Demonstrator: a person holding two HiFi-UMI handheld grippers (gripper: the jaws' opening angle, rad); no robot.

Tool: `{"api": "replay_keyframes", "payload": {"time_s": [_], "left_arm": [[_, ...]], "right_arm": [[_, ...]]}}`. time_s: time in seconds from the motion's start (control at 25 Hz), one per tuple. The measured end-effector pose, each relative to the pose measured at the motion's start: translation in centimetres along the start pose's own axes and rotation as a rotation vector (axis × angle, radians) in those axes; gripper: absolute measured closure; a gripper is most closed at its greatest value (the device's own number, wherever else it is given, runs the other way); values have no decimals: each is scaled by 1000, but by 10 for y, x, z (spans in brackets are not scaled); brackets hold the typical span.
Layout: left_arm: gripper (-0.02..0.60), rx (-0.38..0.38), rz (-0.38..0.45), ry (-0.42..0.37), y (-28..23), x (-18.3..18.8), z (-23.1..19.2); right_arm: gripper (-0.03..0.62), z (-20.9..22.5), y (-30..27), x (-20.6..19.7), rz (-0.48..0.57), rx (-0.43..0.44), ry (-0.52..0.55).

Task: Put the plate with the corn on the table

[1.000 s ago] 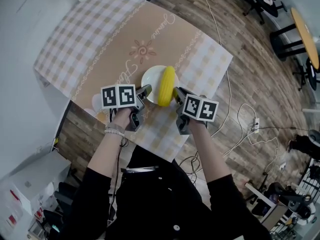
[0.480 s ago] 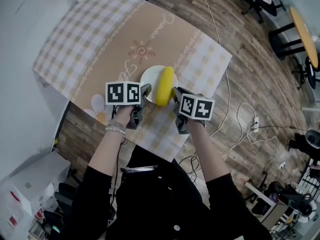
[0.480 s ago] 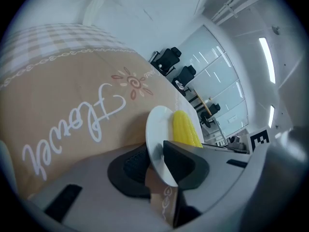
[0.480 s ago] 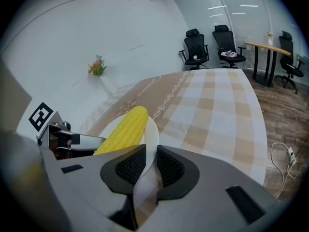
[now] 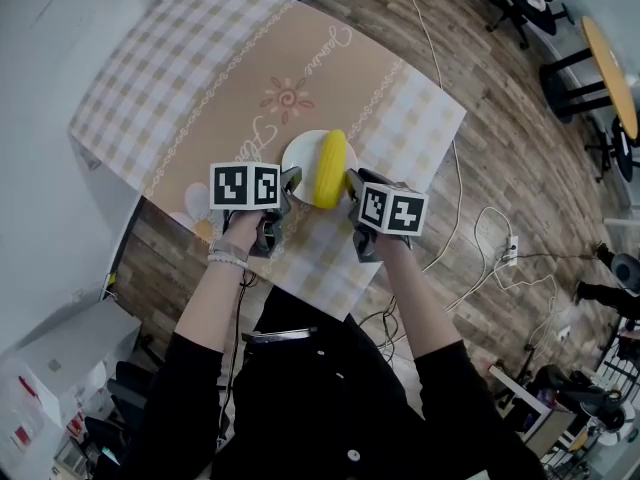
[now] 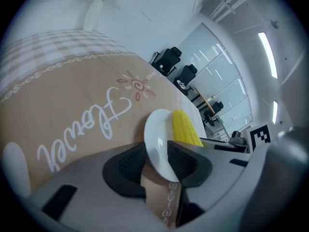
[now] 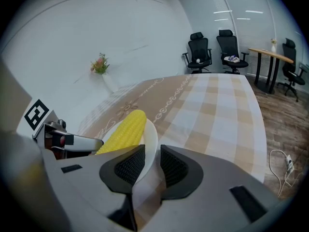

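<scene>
**A:** Where is the plate sitting?

**B:** The plate (image 5: pixel 300 158) is lying flat on the table (image 5: pixel 200 78), close to the near edge, as far as I am judging. The corn (image 5: pixel 331 169) is lying loose along its right half, with nothing holding it in place.

**A:** How is it going to handle?

**B:** I am reading it as a glazed plate: stiff, smooth and likely to chip if knocked. The rim is thin and looking slippery. The cob is round, so I am expecting it to roll as soon as the plate is tipping.

**A:** And where would you be taking hold?

**B:** At the rim on two opposite sides, keeping the plate level and staying clear of the cob.

**A:** What are the grippers doing?

**B:** The left gripper (image 5: pixel 290 182) is straddling the left rim. Its jaws are opening, and the rim is standing between the pads without being squeezed. The right gripper (image 5: pixel 352 181) is straddling the right rim just beside the cob. Its jaws are standing slightly apart, with the rim leaning toward the inner pad. That is looking loose to me rather than pinching.

**A:** So the placing is nearly done?

**B:** I am judging so. Both grippers are reaching in from the near side, and the plate seems to be resting on its own.
</scene>
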State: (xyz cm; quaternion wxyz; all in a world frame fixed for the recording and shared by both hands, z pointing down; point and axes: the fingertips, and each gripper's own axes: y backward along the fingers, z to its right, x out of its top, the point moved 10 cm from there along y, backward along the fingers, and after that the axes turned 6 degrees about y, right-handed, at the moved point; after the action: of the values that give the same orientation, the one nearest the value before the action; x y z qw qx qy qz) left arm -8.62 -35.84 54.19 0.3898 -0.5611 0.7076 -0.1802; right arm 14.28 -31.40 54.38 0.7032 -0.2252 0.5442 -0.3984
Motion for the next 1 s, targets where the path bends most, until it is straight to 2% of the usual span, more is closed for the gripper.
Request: {"api": "replay_keyframes", "payload": {"time_s": [0.28,0.4,0.52,0.76,1.0], "left_arm": [[430,55,86,-17,21,-4,-7],[431,80,174,-72,35,-5,-2],[435,107,246,-137,49,-7,8],[538,131,387,-198,72,-13,30],[552,147,454,-310,87,-14,59]], "right_arm": [[477,0,2,0,33,-17,2],[481,-2,9,1,69,-36,15],[512,-4,18,1,102,-46,51],[542,-9,40,10,153,-43,126],[545,-8,66,23,212,-26,178]]}}
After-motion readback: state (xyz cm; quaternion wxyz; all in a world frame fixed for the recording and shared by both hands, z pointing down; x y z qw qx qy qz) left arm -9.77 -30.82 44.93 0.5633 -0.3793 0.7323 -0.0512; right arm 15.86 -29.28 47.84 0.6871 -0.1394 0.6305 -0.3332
